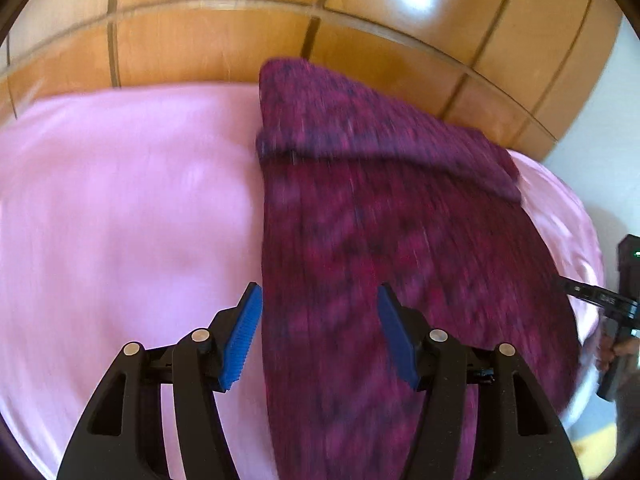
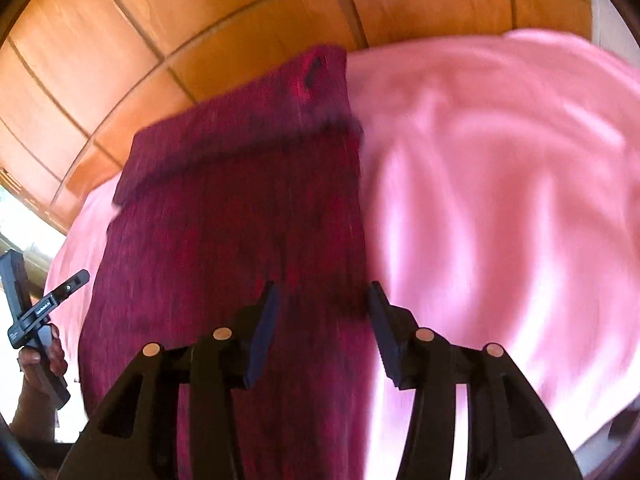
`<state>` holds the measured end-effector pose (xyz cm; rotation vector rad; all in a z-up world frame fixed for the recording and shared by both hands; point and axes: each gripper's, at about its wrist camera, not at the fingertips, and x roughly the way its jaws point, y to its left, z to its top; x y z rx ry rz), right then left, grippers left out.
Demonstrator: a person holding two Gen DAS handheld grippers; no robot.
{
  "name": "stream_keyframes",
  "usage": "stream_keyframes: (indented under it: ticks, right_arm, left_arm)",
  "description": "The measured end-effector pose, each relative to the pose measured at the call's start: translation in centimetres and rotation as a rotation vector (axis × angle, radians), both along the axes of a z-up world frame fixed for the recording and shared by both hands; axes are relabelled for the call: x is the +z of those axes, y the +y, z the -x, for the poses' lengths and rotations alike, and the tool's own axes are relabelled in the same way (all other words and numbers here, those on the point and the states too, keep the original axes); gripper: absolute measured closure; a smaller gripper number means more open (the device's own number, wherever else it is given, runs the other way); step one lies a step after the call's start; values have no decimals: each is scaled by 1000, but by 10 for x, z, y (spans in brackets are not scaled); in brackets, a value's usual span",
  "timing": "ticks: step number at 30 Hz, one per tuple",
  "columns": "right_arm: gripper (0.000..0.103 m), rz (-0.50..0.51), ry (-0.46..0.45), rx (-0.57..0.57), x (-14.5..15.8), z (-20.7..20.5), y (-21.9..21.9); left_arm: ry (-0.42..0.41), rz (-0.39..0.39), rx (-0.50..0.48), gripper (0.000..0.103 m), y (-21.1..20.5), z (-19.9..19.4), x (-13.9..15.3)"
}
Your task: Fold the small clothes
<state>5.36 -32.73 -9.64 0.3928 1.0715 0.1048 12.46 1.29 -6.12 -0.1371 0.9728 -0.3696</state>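
- Wood-panelled headboard (image 1: 200, 52) runs behind the far edge of the bed.
- Pink sheet (image 1: 120, 200) covers the bed; both views motion-blurred.
- Maroon knit garment (image 1: 380, 220) lies lengthwise on the sheet, far end folded back near the headboard edge.
- Left gripper (image 1: 320, 332): fingers spread wide, nothing pinched; garment's left edge lies between them.
- Right gripper (image 2: 322, 332): fingers spread wide, nothing pinched; garment's right edge lies between them. Contact with the fabric: cannot tell.
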Motion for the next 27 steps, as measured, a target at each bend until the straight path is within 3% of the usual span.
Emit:
stream_keyframes:
  ticks: [4, 10, 13, 15, 23, 27]
  right_arm:
    - [67, -81, 38, 11, -4, 42, 8]
    - [67, -91, 100, 76, -5, 83, 28]
    - [70, -98, 140, 110, -14, 90, 36]
    - [78, -100, 142, 123, -13, 90, 40]
    - [86, -278, -99, 126, 48, 51, 36]
    - [87, -313, -156, 53, 51, 4, 29]
  left_arm:
    - [54, 16, -44, 50, 9, 47, -10]
    - [153, 69, -109, 55, 20, 86, -22]
    - [166, 67, -131, 79, 18, 98, -24]
    - [149, 88, -128, 86, 22, 102, -18]
    - [40, 338, -105, 88, 39, 69, 38]
    - [19, 401, -48, 89, 29, 19, 43]
